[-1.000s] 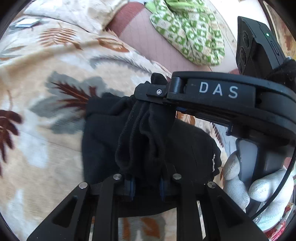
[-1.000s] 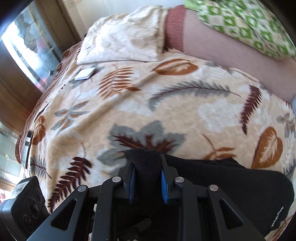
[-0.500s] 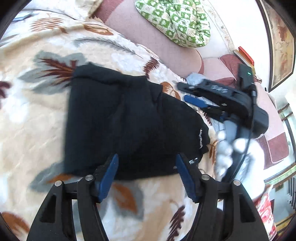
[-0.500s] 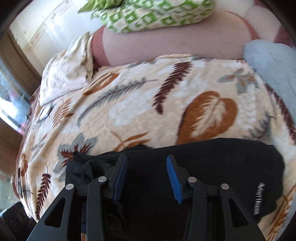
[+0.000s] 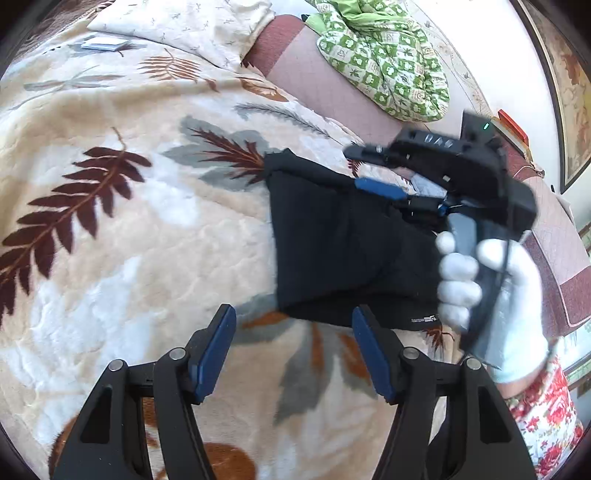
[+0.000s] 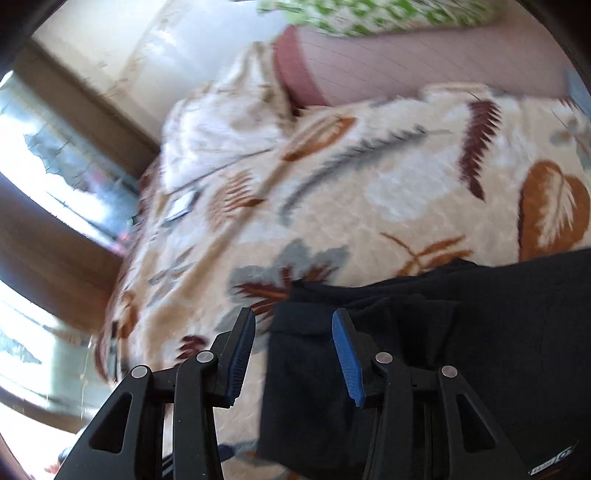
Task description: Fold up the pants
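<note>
The black pants [image 5: 340, 240] lie folded into a compact rectangle on the leaf-patterned blanket [image 5: 147, 258]; they also show in the right wrist view [image 6: 461, 332]. My left gripper [image 5: 293, 325] is open and empty, held above the blanket just short of the pants' near edge. My right gripper [image 6: 293, 328] is open and empty over the pants' left corner. From the left wrist view the right gripper [image 5: 373, 173] hovers over the pants' far right side, held by a white-gloved hand [image 5: 480, 288].
A cream pillow [image 5: 192, 26] and a green patterned cloth [image 5: 384, 62] lie at the head of the bed on a pink sheet [image 5: 317, 81]. A small white card [image 5: 103, 44] rests on the blanket. A window and wooden frame [image 6: 55, 184] are at the left.
Both grippers let go of the pants and opened. The pants now lie folded flat. Both grippers have drawn back, the left toward the near edge.
</note>
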